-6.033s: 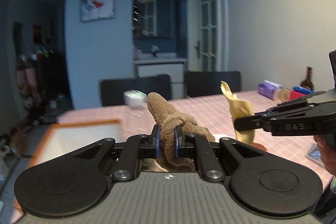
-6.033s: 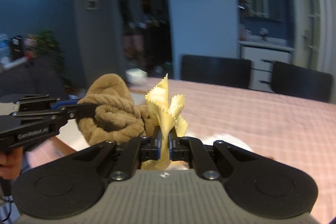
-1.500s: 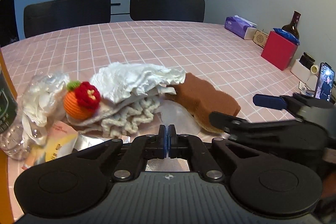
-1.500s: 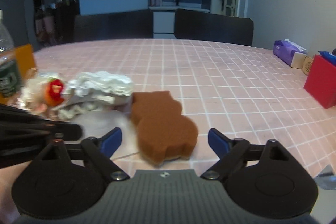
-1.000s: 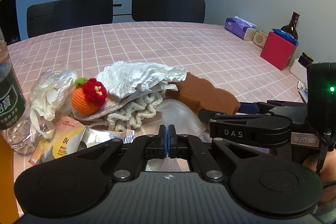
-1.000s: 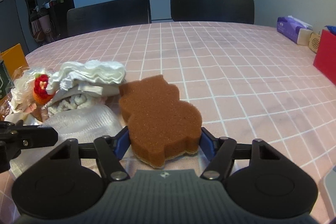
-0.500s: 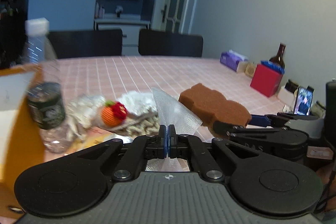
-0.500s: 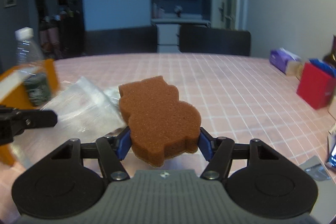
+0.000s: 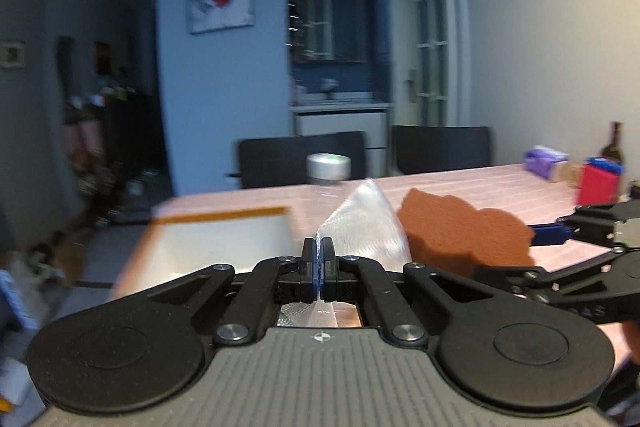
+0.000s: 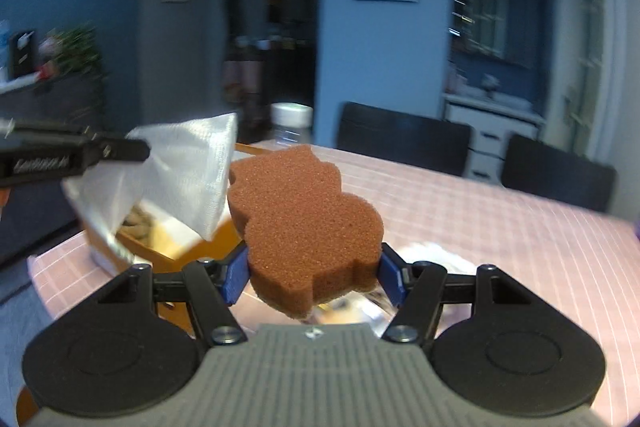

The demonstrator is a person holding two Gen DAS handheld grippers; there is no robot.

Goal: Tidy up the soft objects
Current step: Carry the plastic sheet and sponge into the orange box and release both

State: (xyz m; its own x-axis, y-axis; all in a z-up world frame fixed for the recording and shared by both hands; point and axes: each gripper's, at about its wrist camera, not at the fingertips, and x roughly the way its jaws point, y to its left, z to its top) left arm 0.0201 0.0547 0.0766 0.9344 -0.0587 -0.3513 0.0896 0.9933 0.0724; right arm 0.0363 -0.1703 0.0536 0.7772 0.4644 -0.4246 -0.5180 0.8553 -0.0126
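Observation:
My left gripper [image 9: 321, 254] is shut on a thin white mesh cloth [image 9: 366, 227] and holds it in the air over the near edge of an orange box with a white inside [image 9: 224, 243]. The cloth also shows in the right wrist view [image 10: 188, 171], hanging from the left gripper [image 10: 136, 150]. My right gripper [image 10: 312, 275] is shut on a brown bear-shaped sponge [image 10: 308, 223], lifted above the pink checked table [image 10: 500, 227]. The sponge shows in the left wrist view [image 9: 460, 231], just right of the cloth. The box [image 10: 168, 247] holds a brown towel [image 10: 138, 221].
A clear bottle with a white cap [image 9: 328, 169] stands behind the box. Black chairs [image 9: 440, 149] line the table's far side. A red box [image 9: 598, 183], a purple tissue pack [image 9: 546, 163] and a dark bottle [image 9: 614, 143] stand at the far right. Pale items [image 10: 432, 255] lie under the right gripper.
Both grippers have risen and swung left towards the orange box, carrying the mesh cloth and the sponge. The pile of soft things has dropped out of the left view.

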